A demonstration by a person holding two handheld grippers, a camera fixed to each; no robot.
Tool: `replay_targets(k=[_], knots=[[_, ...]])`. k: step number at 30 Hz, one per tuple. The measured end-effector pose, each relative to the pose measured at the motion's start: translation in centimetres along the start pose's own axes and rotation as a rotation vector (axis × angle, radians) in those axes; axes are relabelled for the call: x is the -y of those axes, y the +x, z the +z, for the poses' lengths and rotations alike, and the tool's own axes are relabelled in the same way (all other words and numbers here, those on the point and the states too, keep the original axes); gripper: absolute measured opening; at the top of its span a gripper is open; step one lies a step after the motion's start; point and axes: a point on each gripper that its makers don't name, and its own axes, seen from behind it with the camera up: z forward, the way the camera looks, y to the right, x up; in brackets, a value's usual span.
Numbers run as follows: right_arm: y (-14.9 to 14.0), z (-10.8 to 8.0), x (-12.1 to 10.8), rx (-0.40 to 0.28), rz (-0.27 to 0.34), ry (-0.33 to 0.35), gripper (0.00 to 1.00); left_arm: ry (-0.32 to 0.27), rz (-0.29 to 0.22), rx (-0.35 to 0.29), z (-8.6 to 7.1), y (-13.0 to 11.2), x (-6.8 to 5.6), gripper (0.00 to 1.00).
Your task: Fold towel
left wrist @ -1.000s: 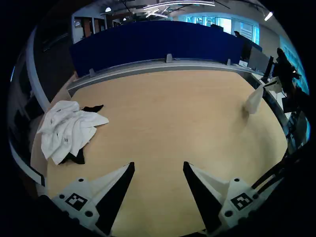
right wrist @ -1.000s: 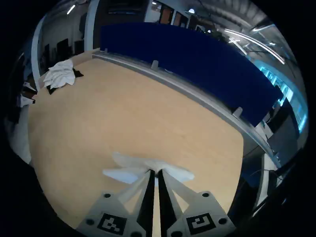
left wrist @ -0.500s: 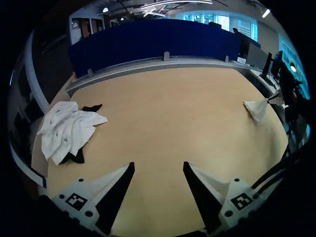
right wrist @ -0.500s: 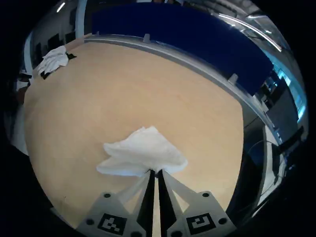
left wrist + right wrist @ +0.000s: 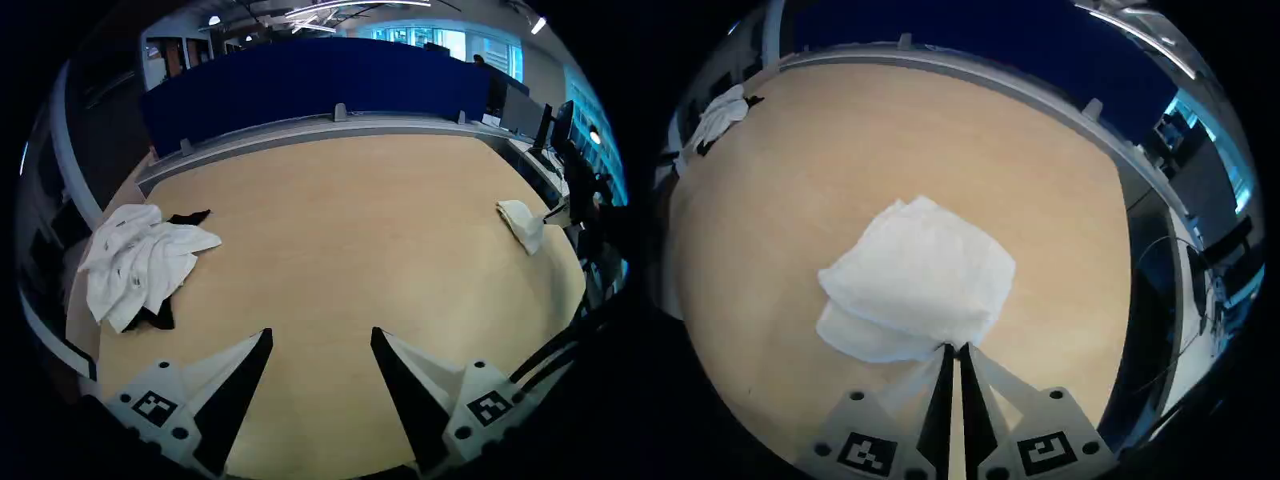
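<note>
A folded white towel (image 5: 916, 280) lies on the wooden table (image 5: 880, 144) right in front of my right gripper (image 5: 955, 349), whose fingers are shut on its near edge. In the left gripper view the same towel (image 5: 522, 224) is a small white bundle at the table's far right edge, with the right gripper (image 5: 556, 218) just behind it. My left gripper (image 5: 320, 336) hovers open over bare table near the front edge, nothing between its fingers.
A heap of crumpled white towels (image 5: 140, 260) over a dark cloth (image 5: 152, 320) lies at the table's left end, also seen as towels (image 5: 716, 120). A blue partition (image 5: 320, 80) with a grey rail runs along the far edge. Office desks and monitors stand beyond the right edge.
The right gripper tipped down and lowered the towel, which hung in the air a second ago, until it came to lie flat and folded on the table. The left gripper stayed in place.
</note>
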Motion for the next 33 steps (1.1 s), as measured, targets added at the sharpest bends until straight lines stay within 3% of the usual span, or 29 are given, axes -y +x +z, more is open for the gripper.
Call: replay_targets(k=[9, 24, 28, 30, 33], knots=[[-3.0, 1.1, 0.0, 0.065, 0.045, -0.020, 0.06, 0.009, 0.011, 0.005, 0.3, -0.1, 0.4, 0.91], [-3.7, 0.9, 0.0, 0.057, 0.078, -0.032, 0.16, 0.003, 0.021, 0.004, 0.3, 0.5, 0.3, 0.91], [-3.9, 0.3, 0.2, 0.053, 0.088, -0.033, 0.29, 0.001, 0.022, 0.004, 0.3, 0.5, 0.3, 0.91], [-3.9, 0.0, 0.3, 0.051, 0.095, -0.030, 0.48, 0.000, 0.024, 0.003, 0.3, 0.6, 0.3, 0.91], [-3.9, -0.3, 0.7, 0.047, 0.106, -0.024, 0.62, -0.001, 0.027, 0.002, 0.3, 0.7, 0.3, 0.91]])
